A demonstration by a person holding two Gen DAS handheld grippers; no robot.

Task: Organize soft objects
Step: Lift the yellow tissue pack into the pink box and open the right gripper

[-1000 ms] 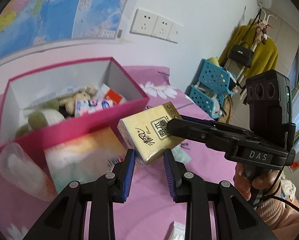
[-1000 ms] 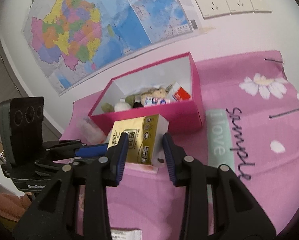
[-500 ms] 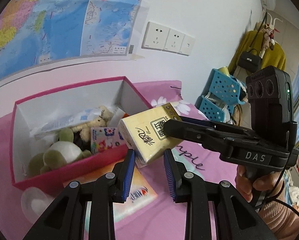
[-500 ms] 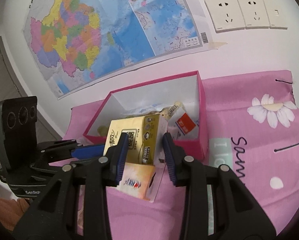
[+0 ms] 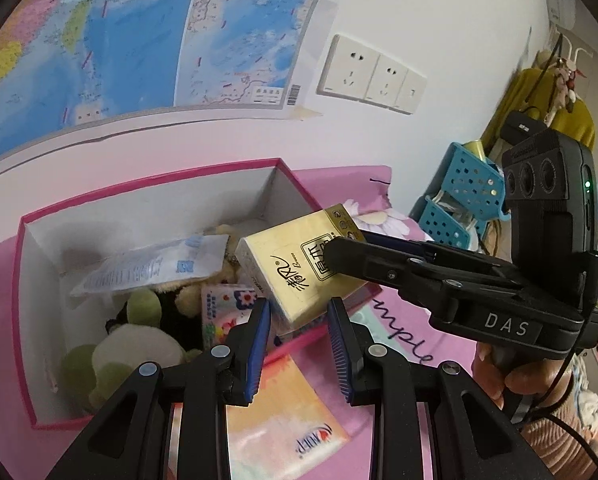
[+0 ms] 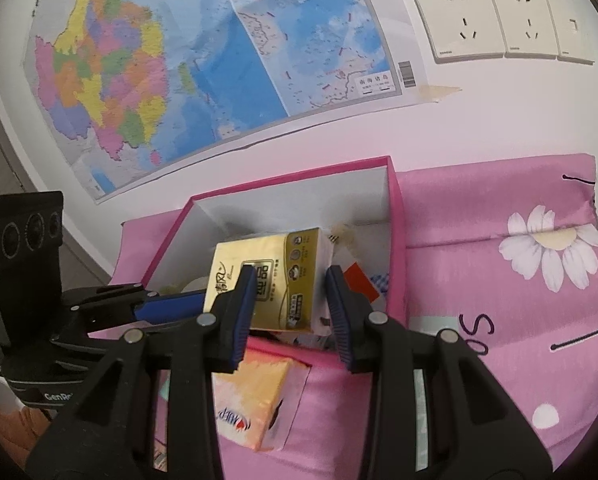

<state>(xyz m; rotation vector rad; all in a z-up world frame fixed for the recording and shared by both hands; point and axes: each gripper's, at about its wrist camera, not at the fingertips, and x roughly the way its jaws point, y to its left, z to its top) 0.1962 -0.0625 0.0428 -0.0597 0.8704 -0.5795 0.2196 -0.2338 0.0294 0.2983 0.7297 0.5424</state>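
Over the last second we have carried the yellow tissue pack (image 6: 267,276), grasped by both the right gripper (image 6: 290,312) and the left gripper (image 5: 299,340), above the pink box (image 5: 147,184), ready for release inside.

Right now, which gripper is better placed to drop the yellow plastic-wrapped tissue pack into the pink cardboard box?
Right, probably. The right gripper clamps the yellow plastic-wrapped tissue pack over the pink cardboard box; the left gripper may only touch it.
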